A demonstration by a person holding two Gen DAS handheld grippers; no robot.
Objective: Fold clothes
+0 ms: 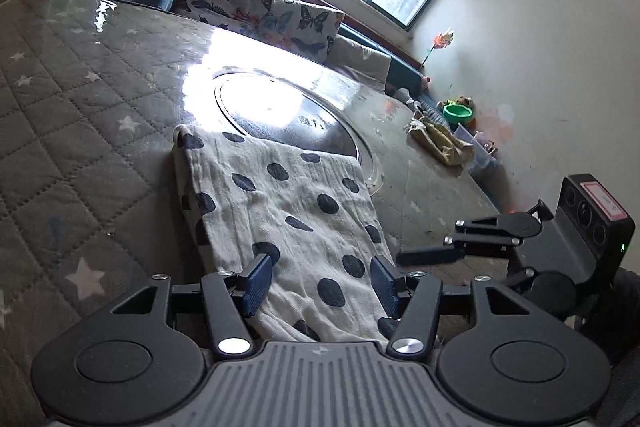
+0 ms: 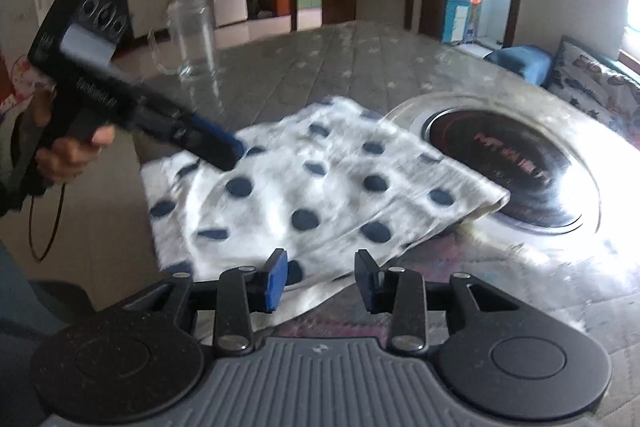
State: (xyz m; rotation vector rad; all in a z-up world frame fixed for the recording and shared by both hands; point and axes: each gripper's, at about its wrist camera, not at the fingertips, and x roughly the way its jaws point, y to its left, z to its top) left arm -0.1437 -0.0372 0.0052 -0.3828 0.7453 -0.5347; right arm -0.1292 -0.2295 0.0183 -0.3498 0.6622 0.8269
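Note:
A white cloth with dark blue polka dots (image 1: 288, 223) lies folded into a strip on the table, its far end over the rim of a round glass turntable (image 1: 280, 115). My left gripper (image 1: 320, 285) is open, its blue pads on either side of the cloth's near end. In the right wrist view the same cloth (image 2: 304, 187) lies flat and blurred. My right gripper (image 2: 320, 279) is open just over the cloth's near edge, holding nothing. The left gripper (image 2: 216, 143) shows there resting over the cloth's far left part.
The table has a grey quilted star cover (image 1: 72, 131) under clear plastic. A crumpled yellow-beige garment (image 1: 440, 141) lies at the far right edge. A clear glass jar (image 2: 192, 35) stands at the far side. A butterfly-print cushion (image 1: 256, 11) lies on the sofa beyond.

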